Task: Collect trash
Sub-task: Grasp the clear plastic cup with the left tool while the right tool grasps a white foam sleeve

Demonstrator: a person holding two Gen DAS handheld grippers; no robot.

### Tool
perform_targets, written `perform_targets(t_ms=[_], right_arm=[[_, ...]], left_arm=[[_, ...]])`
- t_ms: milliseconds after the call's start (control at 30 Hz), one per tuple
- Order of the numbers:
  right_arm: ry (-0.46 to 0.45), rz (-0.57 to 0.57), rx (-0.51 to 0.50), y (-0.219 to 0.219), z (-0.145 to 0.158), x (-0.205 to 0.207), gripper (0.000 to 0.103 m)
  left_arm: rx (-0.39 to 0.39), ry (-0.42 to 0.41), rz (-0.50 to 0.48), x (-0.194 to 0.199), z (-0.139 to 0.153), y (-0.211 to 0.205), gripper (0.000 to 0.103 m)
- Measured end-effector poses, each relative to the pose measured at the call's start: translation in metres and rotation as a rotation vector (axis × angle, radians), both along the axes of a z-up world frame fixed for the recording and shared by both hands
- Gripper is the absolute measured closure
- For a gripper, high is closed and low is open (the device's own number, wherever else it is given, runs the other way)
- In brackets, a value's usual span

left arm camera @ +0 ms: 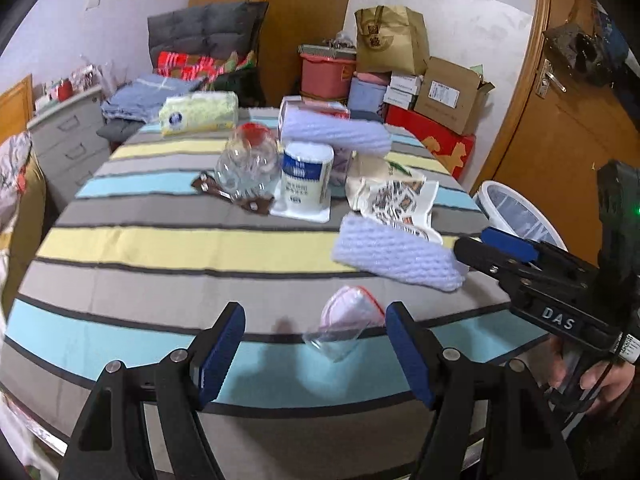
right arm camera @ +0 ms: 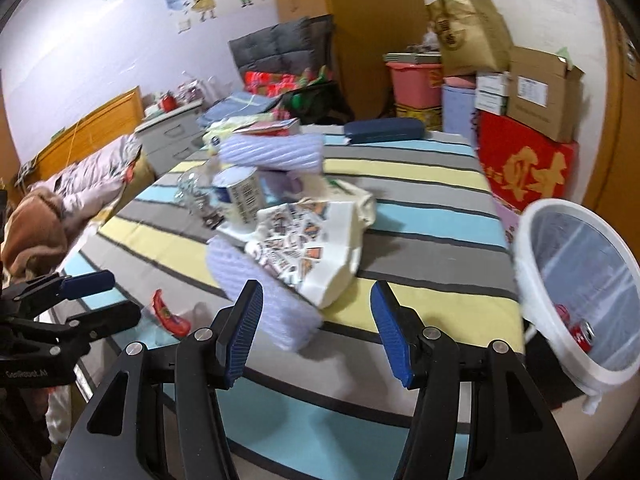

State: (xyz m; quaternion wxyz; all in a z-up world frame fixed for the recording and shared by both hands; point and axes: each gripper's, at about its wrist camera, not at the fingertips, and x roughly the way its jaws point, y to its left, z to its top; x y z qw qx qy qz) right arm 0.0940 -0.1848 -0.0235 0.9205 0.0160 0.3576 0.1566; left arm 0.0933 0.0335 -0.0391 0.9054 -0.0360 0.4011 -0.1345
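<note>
The left gripper [left arm camera: 314,344] is held low over the striped cloth [left arm camera: 160,248], jaws apart, so that the crumpled wrapper [left arm camera: 346,322] lies between them. The right gripper [right arm camera: 316,332], jaws also apart and empty, is kept beside the lined bin [right arm camera: 532,220] for drop-off.

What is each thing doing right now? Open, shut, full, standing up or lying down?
Left gripper: open, holding nothing.
Right gripper: open, holding nothing.
Plastic wrapper: lying on the bed, between the left fingers.
Trash bin: open, tilted, lined with a bag.
Red can: lying inside the bin.
Clear bottle: lying down, looks empty.
White tub: standing upright.
Door: shut.
</note>
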Motion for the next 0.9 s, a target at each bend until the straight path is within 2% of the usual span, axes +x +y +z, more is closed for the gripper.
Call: perform_targets(t_ms=[200, 367, 600, 633, 700, 900], right_arm=[[0.04, 0.059, -0.012, 0.013, -0.008, 0.004, 0.045], [0.062, 0.083, -0.044, 0.02, -0.01, 0.007, 0.045], [0.08, 0.115, -0.064, 0.03, -0.012, 0.011, 0.045], [0.083, 0.112, -0.06, 0.029, -0.012, 0.012, 0.047], [0.091, 0.111, -0.049, 0.028, -0.013, 0.013, 0.056], [0.098, 0.145, -0.065, 0.037, -0.014, 0.011, 0.062]], left_arm=[[0.046, 0.028, -0.03, 0.008, -0.017, -0.008, 0.03], [0.09, 0.002, -0.025, 0.017, -0.019, -0.006, 0.03], [0.086, 0.011, -0.019, 0.032, -0.023, 0.0, 0.03], [0.08, 0.021, -0.013, 0.034, -0.025, 0.002, 0.03], [0.066, 0.031, -0.003, 0.038, -0.027, 0.006, 0.03], [0.033, 0.039, 0.005, 0.04, -0.029, 0.011, 0.032]])
